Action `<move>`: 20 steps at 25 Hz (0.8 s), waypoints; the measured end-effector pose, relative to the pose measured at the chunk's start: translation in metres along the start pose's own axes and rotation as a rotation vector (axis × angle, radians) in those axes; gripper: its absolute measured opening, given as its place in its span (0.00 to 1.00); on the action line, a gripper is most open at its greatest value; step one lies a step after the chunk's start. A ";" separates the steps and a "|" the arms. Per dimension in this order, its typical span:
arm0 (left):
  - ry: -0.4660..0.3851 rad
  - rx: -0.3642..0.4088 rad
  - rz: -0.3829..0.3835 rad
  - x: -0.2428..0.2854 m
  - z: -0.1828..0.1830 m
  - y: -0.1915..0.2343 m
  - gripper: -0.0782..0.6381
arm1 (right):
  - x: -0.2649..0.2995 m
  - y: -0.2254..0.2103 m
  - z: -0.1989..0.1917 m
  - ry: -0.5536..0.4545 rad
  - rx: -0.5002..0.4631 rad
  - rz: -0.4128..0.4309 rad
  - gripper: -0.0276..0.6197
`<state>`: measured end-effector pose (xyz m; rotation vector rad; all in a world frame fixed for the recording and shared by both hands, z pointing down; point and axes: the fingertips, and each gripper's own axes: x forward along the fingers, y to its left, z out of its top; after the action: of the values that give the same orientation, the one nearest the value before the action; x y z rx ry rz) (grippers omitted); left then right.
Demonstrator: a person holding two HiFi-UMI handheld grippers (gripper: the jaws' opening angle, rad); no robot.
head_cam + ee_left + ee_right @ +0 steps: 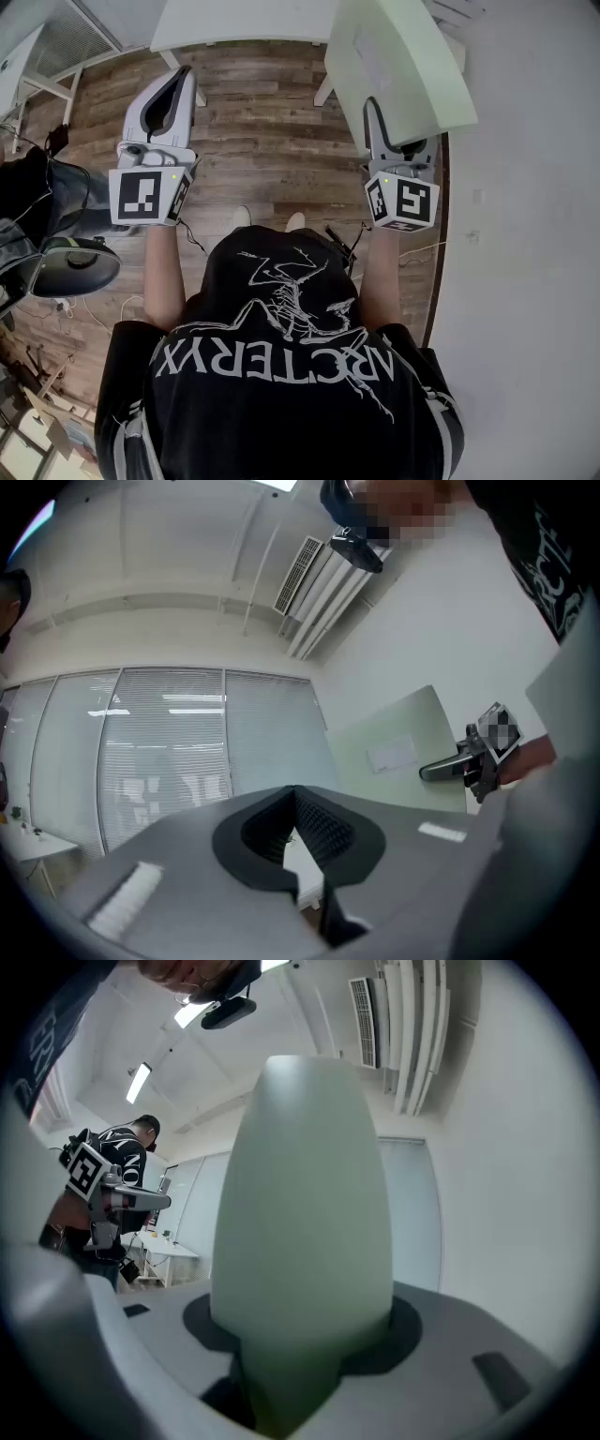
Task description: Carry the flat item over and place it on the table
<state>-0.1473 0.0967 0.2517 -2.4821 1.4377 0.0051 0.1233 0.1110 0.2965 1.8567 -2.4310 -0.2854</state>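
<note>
Wood floor point(253, 112), white wall point(525, 281) right side, table point(244, 23) top centre of head view. Mid-carry imo: board point(398, 66) upper right, up in air, pinched by right gripper point(389, 141). Left gripper point(295, 803) closed, empty. Next: reach table, lay board flat, let go. Shirt point(281, 347) reads ARC'TERYX; board's label point(392, 755) unreadable.

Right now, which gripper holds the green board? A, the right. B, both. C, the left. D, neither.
A: the board is clamped between the jaws of the right gripper, while the left gripper has its jaws together on nothing.
</note>
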 end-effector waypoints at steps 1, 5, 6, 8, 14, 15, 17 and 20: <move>-0.001 0.000 -0.001 0.000 0.000 0.000 0.10 | 0.000 0.000 0.000 0.001 0.000 0.000 0.43; 0.001 0.002 -0.002 0.001 0.001 -0.001 0.10 | 0.001 0.000 0.002 -0.007 0.008 0.008 0.43; 0.002 0.002 -0.002 0.001 0.001 -0.001 0.10 | 0.001 0.000 0.003 -0.013 0.015 0.013 0.43; 0.004 0.001 0.000 0.001 0.000 -0.001 0.10 | 0.001 0.001 0.004 -0.019 0.025 0.017 0.43; 0.009 0.004 0.004 0.004 -0.002 -0.003 0.10 | 0.003 -0.006 0.001 -0.012 0.031 0.009 0.43; 0.011 0.005 0.005 0.007 -0.003 -0.004 0.10 | 0.004 -0.008 0.000 -0.010 0.032 0.010 0.43; 0.016 0.008 0.010 0.015 -0.003 -0.007 0.10 | 0.009 -0.014 -0.003 -0.007 0.030 0.016 0.43; 0.029 0.018 0.023 0.026 -0.006 -0.017 0.10 | 0.013 -0.028 -0.010 0.000 0.050 -0.002 0.43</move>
<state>-0.1201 0.0810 0.2573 -2.4609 1.4710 -0.0397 0.1479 0.0905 0.3007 1.8793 -2.4580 -0.2261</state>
